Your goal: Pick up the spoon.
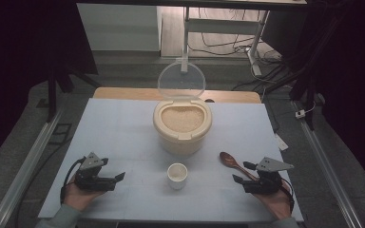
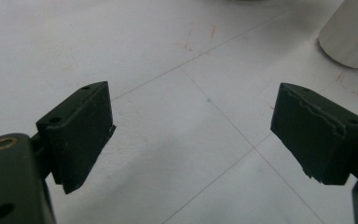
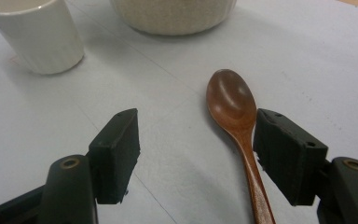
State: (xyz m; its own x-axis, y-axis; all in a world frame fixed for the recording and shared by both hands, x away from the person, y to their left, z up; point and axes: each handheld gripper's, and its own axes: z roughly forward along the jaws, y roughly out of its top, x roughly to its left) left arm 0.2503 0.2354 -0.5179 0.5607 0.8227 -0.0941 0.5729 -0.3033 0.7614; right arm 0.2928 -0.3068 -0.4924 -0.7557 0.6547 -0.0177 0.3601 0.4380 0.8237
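Both tongs rest spread on the desk (image 1: 123, 128): left tongs (image 1: 120, 176) empty at eight o'clock, right tongs (image 3: 196, 147) straddling the wooden spoon (image 3: 233, 105) at four o'clock, pinching nothing.

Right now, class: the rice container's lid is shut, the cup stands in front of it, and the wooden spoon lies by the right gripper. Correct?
Not quite: the lid of the rice container stands open, as the high view shows. The cup and wooden spoon by the right gripper are as stated.
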